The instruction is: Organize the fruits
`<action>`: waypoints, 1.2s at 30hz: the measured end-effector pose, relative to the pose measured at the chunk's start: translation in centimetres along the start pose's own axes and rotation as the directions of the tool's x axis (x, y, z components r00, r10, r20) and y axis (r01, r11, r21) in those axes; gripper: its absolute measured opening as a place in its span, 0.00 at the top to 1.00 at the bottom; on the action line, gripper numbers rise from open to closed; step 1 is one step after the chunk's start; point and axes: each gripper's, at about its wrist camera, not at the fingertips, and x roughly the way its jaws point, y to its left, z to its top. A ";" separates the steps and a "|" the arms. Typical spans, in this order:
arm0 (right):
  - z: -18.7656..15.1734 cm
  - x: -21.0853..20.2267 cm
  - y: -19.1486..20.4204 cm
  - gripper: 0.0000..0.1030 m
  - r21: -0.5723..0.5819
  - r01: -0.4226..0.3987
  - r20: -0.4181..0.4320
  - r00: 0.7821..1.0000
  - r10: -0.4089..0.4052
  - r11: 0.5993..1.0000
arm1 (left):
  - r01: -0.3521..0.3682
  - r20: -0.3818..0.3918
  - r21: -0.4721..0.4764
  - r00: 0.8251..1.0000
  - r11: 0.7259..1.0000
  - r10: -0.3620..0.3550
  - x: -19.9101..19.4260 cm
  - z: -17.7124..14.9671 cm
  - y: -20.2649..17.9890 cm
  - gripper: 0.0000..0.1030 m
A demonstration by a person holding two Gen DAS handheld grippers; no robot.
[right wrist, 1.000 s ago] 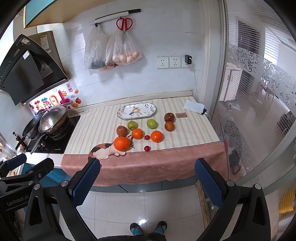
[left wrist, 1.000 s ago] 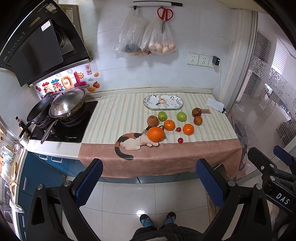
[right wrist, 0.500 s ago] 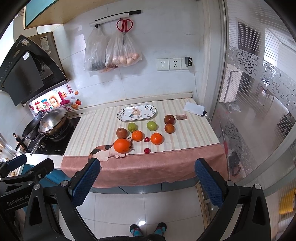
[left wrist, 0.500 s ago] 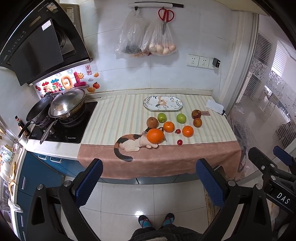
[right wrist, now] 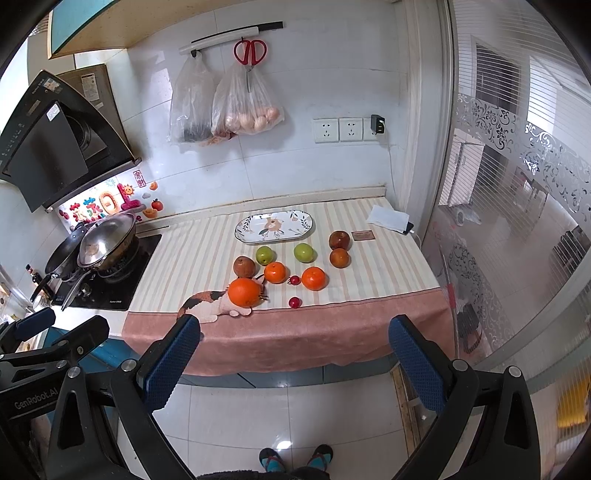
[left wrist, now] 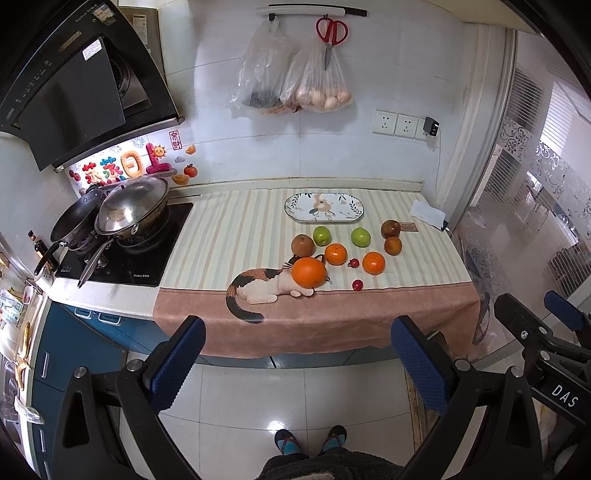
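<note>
Several fruits lie on the striped counter cloth: a large orange (left wrist: 309,272) (right wrist: 244,292), two smaller oranges (left wrist: 373,263), two green apples (left wrist: 321,235), brownish pears and apples (left wrist: 390,229), and two small red fruits (left wrist: 357,284). An empty oval patterned plate (left wrist: 323,207) (right wrist: 274,226) sits behind them. My left gripper (left wrist: 295,363) and right gripper (right wrist: 295,363) are both open and empty, held above the floor well short of the counter.
A stove with lidded pans (left wrist: 129,212) stands at the counter's left. A white cloth and phone (left wrist: 427,215) lie at the right rear. Plastic bags and scissors (left wrist: 331,31) hang on the wall. A glass partition (right wrist: 517,221) stands on the right.
Both grippers have drifted slightly nearer the counter; the fruits have not moved.
</note>
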 end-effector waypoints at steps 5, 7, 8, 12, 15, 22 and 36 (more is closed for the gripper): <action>0.1 0.0 0.1 0.00 0.001 -0.002 0.001 1.000 0.002 1.000 | -0.002 0.002 0.000 1.000 1.000 0.002 -0.1 -0.2 0.1 0.00; 0.1 0.0 0.1 0.00 0.000 -0.002 0.000 1.000 0.002 1.000 | -0.001 0.003 -0.001 1.000 1.000 0.001 -0.1 -0.2 0.2 0.00; 0.1 0.0 0.1 0.00 0.000 -0.002 0.000 1.000 0.002 1.000 | -0.001 0.004 -0.001 1.000 1.000 0.001 0.0 -0.1 0.1 0.00; 0.2 0.0 0.1 0.00 -0.001 -0.003 0.000 1.000 0.003 1.000 | -0.001 0.002 -0.001 1.000 1.000 0.001 0.0 -0.1 0.2 0.00; 0.2 0.0 0.1 0.00 0.000 -0.003 -0.001 1.000 0.003 1.000 | 0.001 0.003 0.000 1.000 1.000 -0.001 0.0 -0.2 0.3 0.00; 0.3 -0.1 0.4 0.00 -0.001 -0.002 0.004 1.000 0.002 1.000 | 0.003 0.006 0.001 1.000 1.000 -0.003 0.0 0.2 0.3 0.00; 1.1 2.8 0.4 0.00 0.085 0.011 -0.002 1.000 -0.010 0.996 | -0.019 0.014 0.016 1.000 1.000 0.019 3.7 1.8 1.5 0.00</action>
